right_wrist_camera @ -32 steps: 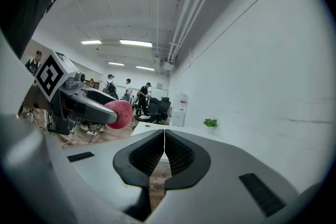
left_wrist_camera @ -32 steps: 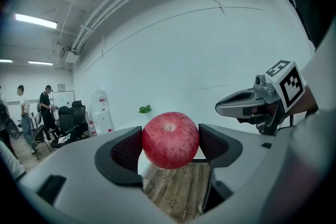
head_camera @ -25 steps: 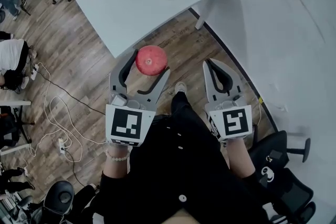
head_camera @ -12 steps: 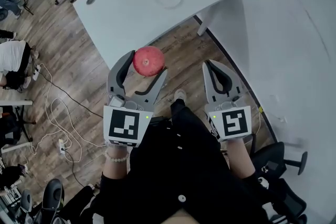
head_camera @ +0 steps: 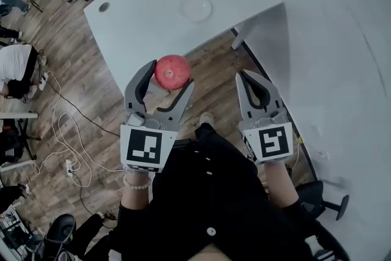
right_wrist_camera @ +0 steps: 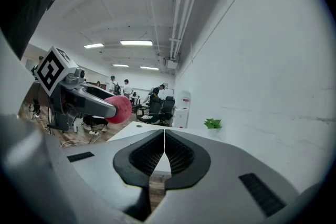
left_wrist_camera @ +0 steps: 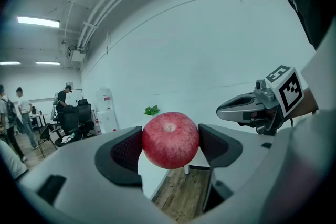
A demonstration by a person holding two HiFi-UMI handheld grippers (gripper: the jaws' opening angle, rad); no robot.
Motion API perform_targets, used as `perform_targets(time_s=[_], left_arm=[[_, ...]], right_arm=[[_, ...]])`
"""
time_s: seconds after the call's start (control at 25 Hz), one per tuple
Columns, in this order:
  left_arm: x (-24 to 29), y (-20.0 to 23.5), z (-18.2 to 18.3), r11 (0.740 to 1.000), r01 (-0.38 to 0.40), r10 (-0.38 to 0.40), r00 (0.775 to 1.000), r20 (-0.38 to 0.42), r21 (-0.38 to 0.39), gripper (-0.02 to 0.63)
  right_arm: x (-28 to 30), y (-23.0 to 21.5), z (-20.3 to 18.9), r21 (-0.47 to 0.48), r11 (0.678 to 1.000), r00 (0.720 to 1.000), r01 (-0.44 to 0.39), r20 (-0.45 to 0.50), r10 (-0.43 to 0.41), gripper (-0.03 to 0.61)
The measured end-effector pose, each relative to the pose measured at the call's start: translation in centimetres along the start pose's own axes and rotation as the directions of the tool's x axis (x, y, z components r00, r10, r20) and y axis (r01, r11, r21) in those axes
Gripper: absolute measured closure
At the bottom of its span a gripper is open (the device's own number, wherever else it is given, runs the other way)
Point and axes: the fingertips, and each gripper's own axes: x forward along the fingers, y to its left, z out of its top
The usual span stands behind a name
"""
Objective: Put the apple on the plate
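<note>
In the head view, the left gripper (head_camera: 170, 75) holds a red apple (head_camera: 173, 72) in the air above the wooden floor (head_camera: 85, 88), just short of the near edge of the white surface (head_camera: 146, 15). A white plate (head_camera: 196, 8) sits farther back on that surface, well apart from the apple. The right gripper (head_camera: 247, 74) hovers beside the left one.

In the left gripper view, both jaws press against the sides of the apple, stem end facing the camera.

In the right gripper view, the jaws are clenched together with nothing between them.
</note>
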Motion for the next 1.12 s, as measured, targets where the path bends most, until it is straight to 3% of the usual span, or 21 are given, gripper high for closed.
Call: perform_targets(time_s=[0.4,0.72,0.88,1.04,1.12], left_arm=[[5.2,0.7,0.8,0.999,-0.040,0.040,0.999,0.013,0.023,0.264],[7.9,1.1,1.2,0.995,-0.099,0.099,0.995,-0.012,-0.021,0.264],[8.8,1.3,1.6,0.995,-0.097,0.097,0.995,-0.004,0.019,0.264],[9.1,1.8,2.1,0.991,-0.129,0.128,0.991,-0.045,-0.032,0.264],[9.2,1.8,1.9,0.994,-0.113,0.113,0.993,-0.030,0.002,0.264]], right_arm=[[3.9,-4.9,0.0,0.011,0.998,0.998,-0.062,0.022,0.062,0.537],[5.7,-7.6,-0.5,-0.042,0.996,0.996,-0.084,0.022,0.085,0.537],[6.4,-8.7,-0.3,-0.043,0.994,0.995,-0.098,0.024,0.100,0.537],[6.9,-9.4,-0.2,-0.033,0.995,0.995,-0.098,0.025,0.099,0.537],[6.9,-9.3,-0.4,-0.026,0.995,0.995,-0.096,0.026,0.096,0.537]])
